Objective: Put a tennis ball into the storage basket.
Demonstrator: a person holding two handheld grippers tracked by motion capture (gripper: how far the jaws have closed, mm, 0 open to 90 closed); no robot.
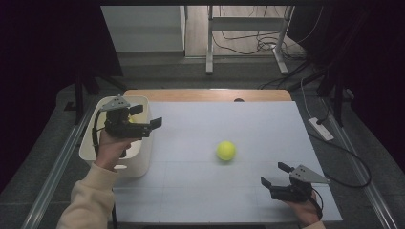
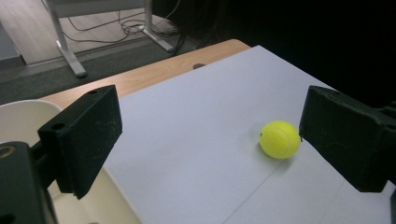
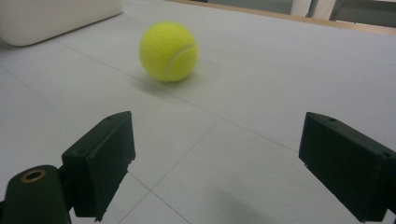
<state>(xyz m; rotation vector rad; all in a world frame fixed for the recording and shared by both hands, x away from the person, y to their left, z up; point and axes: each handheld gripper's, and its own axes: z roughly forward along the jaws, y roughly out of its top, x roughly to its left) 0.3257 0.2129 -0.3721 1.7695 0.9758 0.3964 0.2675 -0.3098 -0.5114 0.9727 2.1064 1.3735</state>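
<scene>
Hovering over bin rim [image 1: 145,125], left gripper [image 1: 146,120] spread, empty; ball [image 1: 226,150] mid-table, unobstructed.

Yellow tennis ball [image 1: 226,150] resting free, mid-table.

Light: dim room, pale desk [image 1: 229,191] brightest, surroundings nearly black.
Shadows: soft, faint under the ball [image 3: 168,51].
Focus: claw views sharp centrally, near edges slightly soft.
Glare: none.

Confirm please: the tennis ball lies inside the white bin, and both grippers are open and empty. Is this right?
Not quite. The tennis ball lies on the table, outside the white bin, as the high view shows. The left gripper and right gripper are indeed open and empty.
</scene>
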